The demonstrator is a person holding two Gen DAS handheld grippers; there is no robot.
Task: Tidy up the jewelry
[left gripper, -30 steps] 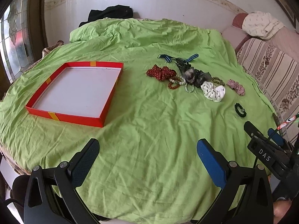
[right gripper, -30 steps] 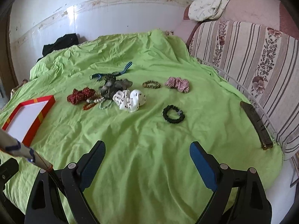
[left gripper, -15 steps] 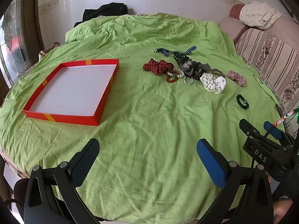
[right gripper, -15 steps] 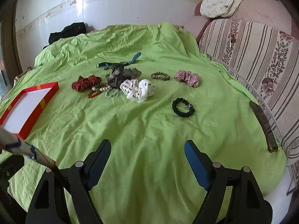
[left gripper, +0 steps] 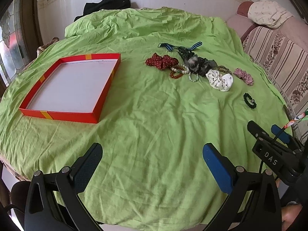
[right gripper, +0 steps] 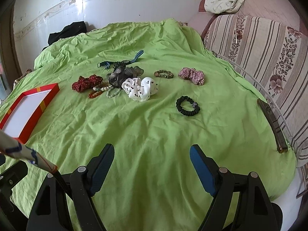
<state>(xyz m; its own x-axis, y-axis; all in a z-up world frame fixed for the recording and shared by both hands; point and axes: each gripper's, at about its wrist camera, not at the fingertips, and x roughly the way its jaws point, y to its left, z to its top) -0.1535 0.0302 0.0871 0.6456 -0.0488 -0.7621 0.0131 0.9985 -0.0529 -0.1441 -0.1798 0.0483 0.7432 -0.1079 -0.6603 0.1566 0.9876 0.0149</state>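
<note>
From the left wrist view, a wrinkled lime-green cloth [left gripper: 154, 115] drapes a round surface. A shallow rectangular red cardboard tray [left gripper: 57, 115] with a smooth white floor lies on the left. Right of it, well apart, sits the jewelry cluster: a red dotted fabric scrunchie [left gripper: 161, 61], round-beaded bracelets [left gripper: 181, 72], a sheer grey scrunchie [left gripper: 200, 65], a puffy white spotted scrunchie [left gripper: 219, 79], a checked scrunchie [left gripper: 243, 75] and, alone, a ribbed black hair tie [left gripper: 249, 100]. The left gripper [left gripper: 152, 159] hangs released, nothing between its textured pads.

From the right wrist view, the black hair tie [right gripper: 187, 105] lies nearest, a leopard-print tie [right gripper: 163, 74] and a striped blue strap [right gripper: 138, 54] farther back, a striped sofa [right gripper: 269, 57] at the right. The right gripper [right gripper: 152, 161] stands released over bare cloth, its pads a little closer together than a second ago. Both cameras now sit slightly nearer the cluster; nothing on the cloth has shifted.
</note>
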